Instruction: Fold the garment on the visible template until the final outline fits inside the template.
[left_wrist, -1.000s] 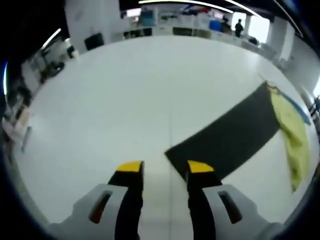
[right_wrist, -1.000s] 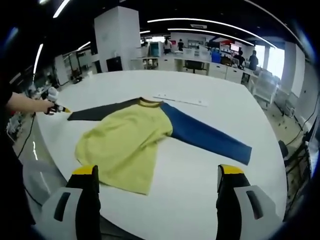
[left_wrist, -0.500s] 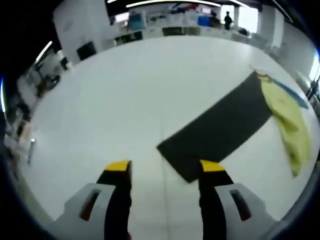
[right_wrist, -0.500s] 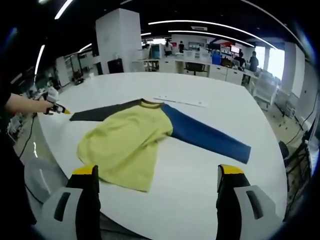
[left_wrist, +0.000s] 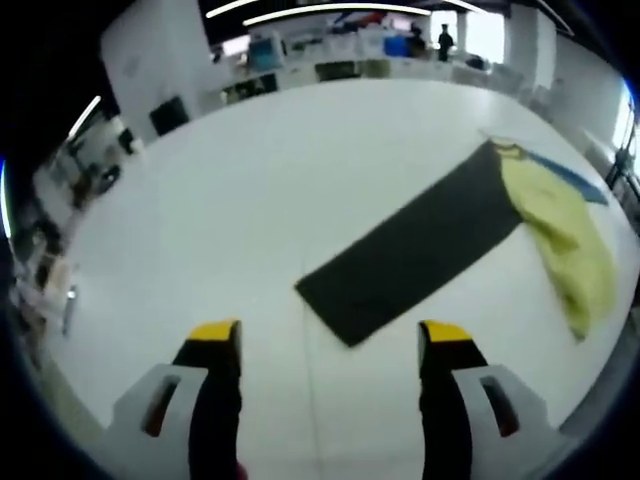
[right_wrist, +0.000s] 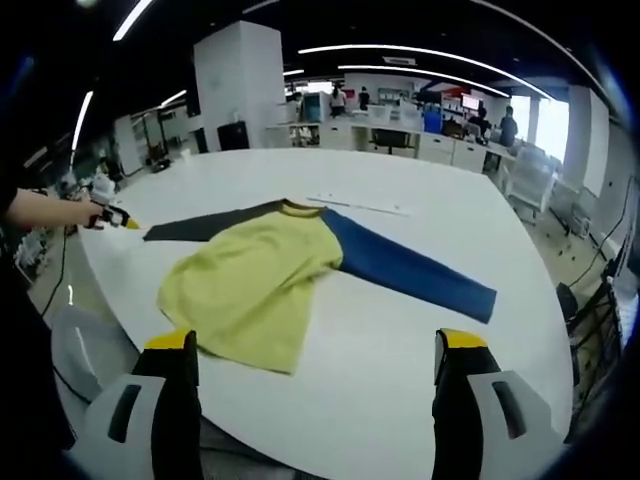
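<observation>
The garment lay spread flat on the white desk, sleeves outstretched for folding. The left claw hovered gaping just short of the dark sleeve's cuff (probably lining up a pinch); the right claw waited wide open, empty, near the hem.

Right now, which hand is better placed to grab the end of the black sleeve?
Probably the left. The left tongs are open with the black sleeve cuff just ahead between their tips. The right tongs are open too, but face the yellow hem from farther back.
</observation>
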